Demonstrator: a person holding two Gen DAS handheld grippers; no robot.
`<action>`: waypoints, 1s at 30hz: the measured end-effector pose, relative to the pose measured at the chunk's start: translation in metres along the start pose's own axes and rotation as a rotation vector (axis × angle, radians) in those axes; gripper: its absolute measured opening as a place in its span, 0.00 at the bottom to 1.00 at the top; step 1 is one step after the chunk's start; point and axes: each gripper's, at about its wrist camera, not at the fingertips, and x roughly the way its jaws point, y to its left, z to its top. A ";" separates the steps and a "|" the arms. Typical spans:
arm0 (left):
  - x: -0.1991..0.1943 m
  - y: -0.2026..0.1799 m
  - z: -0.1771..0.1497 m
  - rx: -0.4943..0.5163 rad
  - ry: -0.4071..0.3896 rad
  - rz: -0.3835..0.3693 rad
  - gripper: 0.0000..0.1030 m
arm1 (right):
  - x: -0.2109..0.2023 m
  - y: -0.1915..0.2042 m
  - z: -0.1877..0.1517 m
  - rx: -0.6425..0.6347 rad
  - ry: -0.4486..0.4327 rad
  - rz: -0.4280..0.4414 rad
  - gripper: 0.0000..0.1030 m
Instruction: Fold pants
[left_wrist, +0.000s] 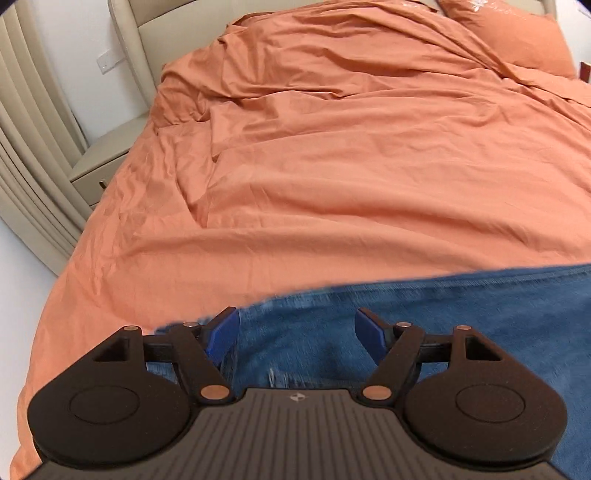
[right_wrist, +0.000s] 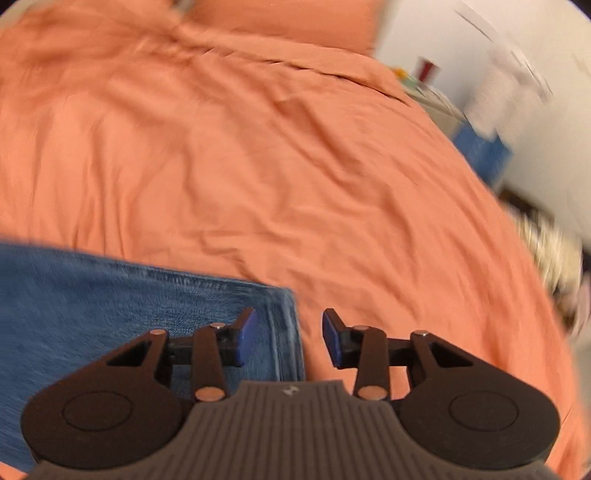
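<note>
Blue jeans (left_wrist: 461, 314) lie flat on the orange bed cover (left_wrist: 332, 166). In the left wrist view they fill the lower right, and my left gripper (left_wrist: 297, 338) is open just above them near their left edge, holding nothing. In the right wrist view the jeans (right_wrist: 110, 314) lie at the lower left and end in a stitched hem. My right gripper (right_wrist: 289, 338) is open and empty, straddling that hem edge: the left finger is over denim, the right finger over the orange cover (right_wrist: 258, 147). Both views are blurred.
A beige nightstand (left_wrist: 99, 162) and padded headboard (left_wrist: 147, 40) stand at the bed's far left. An orange pillow (left_wrist: 517, 33) lies at the head. On the right side of the bed are a cluttered side table (right_wrist: 428, 85) and a blue box (right_wrist: 484, 147).
</note>
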 end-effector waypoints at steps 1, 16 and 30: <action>-0.003 0.000 -0.006 0.004 -0.002 -0.001 0.81 | -0.006 -0.012 -0.006 0.071 0.001 0.032 0.34; -0.032 0.047 -0.083 -0.165 0.071 0.009 0.77 | -0.012 -0.083 -0.133 0.820 0.057 0.323 0.31; -0.006 0.043 -0.106 -0.222 0.146 0.065 0.71 | -0.014 -0.091 -0.134 0.824 -0.063 0.260 0.00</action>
